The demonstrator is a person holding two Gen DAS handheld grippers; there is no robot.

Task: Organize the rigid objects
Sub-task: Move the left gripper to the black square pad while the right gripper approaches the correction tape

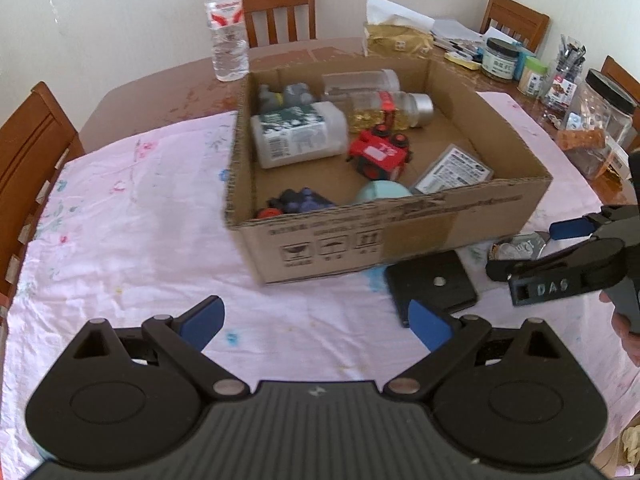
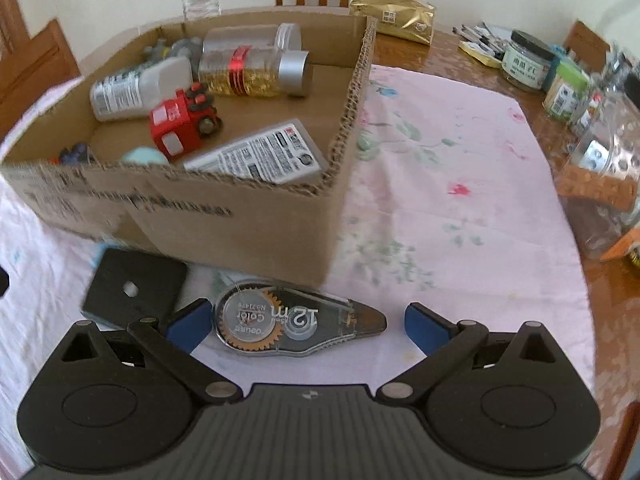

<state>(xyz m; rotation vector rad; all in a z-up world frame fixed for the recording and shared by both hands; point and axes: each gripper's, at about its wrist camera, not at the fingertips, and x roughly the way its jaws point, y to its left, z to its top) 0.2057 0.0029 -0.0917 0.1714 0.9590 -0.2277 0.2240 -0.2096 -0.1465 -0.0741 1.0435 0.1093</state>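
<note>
A cardboard box (image 1: 404, 236) (image 2: 224, 220) on the pink cloth holds a white bottle (image 1: 300, 136), a glitter jar (image 2: 252, 72), a red toy truck (image 1: 380, 152) (image 2: 180, 124), a labelled flat case (image 2: 260, 156) and other small things. A clear correction-tape dispenser (image 2: 296, 324) (image 1: 518, 246) lies on the cloth between the open fingers of my right gripper (image 2: 306, 330) (image 1: 532, 248). A black square plate (image 1: 432, 284) (image 2: 134, 288) lies in front of the box. My left gripper (image 1: 316, 326) is open and empty above the cloth, near the plate.
A water bottle (image 1: 226, 24) stands behind the box. Jars (image 1: 498, 58) (image 2: 526, 60), a gold packet (image 1: 396, 40) (image 2: 394, 16) and a big clear jar (image 1: 600, 120) crowd the table's right side. Wooden chairs (image 1: 32, 140) surround the table.
</note>
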